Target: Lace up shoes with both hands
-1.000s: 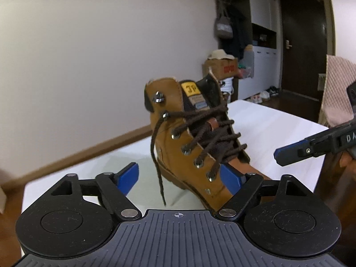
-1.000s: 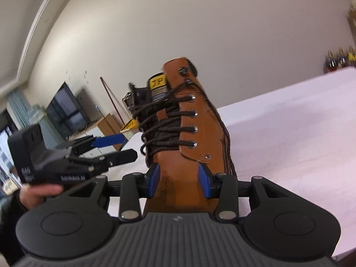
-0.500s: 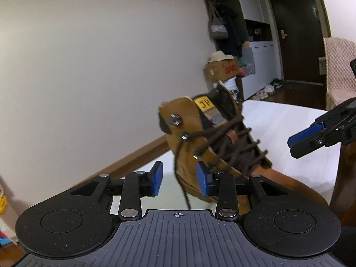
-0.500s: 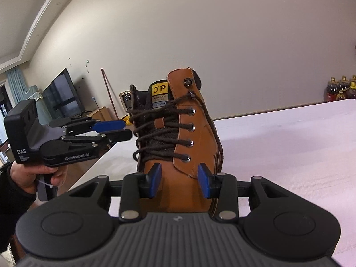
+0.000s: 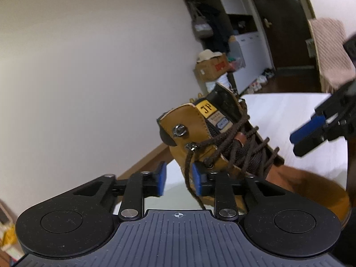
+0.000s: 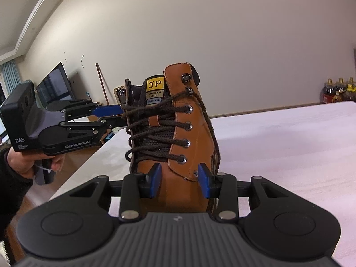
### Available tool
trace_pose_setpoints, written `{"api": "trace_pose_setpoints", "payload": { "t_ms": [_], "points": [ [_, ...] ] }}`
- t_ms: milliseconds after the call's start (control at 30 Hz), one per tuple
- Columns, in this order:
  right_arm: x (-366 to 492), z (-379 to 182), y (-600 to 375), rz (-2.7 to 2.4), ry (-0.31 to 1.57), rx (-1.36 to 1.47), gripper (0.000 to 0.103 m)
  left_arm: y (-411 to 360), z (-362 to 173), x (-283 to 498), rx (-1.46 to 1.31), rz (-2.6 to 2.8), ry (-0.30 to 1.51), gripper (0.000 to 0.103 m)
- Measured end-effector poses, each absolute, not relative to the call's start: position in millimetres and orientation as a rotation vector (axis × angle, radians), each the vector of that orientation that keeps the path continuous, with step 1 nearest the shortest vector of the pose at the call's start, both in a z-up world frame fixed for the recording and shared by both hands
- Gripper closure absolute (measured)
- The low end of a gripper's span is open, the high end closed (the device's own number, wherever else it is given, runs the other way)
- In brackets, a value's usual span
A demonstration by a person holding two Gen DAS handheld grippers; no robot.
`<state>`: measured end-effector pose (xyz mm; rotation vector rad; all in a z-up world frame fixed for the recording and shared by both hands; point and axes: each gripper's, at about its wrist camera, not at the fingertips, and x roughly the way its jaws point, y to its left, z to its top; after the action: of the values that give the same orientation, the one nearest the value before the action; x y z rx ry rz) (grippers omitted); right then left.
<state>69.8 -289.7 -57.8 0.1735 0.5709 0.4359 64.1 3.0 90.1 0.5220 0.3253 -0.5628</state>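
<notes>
A tan high-top boot (image 5: 184, 118) (image 6: 193, 133) with dark brown laces stands on the white table (image 6: 278, 144). One loose lace end (image 5: 188, 171) hangs from an upper eyelet on the boot's side. My left gripper (image 5: 178, 179) (image 6: 122, 116) is closing on that strand. It hangs between the blue pads, close to the right one, and a gap still shows on the left. My right gripper (image 6: 179, 182) (image 5: 294, 145) is open just in front of the boot's toe, holding nothing.
A hand (image 6: 22, 162) holds the left gripper at the table's left edge. A cardboard box (image 5: 211, 66), a dark door (image 5: 282, 22) and a pink knitted cloth (image 5: 331, 51) are behind the table. A TV (image 6: 55, 84) and bottles (image 6: 338, 91) stand along the walls.
The left jaws have narrowed from wide open to a small gap around the hanging lace, and the gripper has rolled and come closer to the boot. The right gripper has rolled level, its gap unchanged.
</notes>
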Motion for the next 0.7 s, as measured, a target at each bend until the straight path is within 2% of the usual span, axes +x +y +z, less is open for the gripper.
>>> {"api": "trace_pose_setpoints", "payload": {
  "t_ms": [33,200,433,567,700],
  "points": [
    [70,-58,-290,0.437,0.572,0.174,0.063,1,90,64,0.527,-0.569,0.327,0.098],
    [68,-56,-291,0.457,0.564,0.166,0.064,-4,88,62,0.483,-0.521,0.343,0.100],
    [64,-49,-289,0.472,0.529,0.125,0.077,-2,73,60,0.368,-0.497,0.426,0.101],
    [60,-36,-277,0.464,0.454,-0.025,0.079,5,74,62,0.309,-0.499,0.429,0.101],
    [60,-23,-258,0.436,0.345,-0.293,0.079,8,77,62,0.332,-0.481,0.418,0.101]
  ]
}}
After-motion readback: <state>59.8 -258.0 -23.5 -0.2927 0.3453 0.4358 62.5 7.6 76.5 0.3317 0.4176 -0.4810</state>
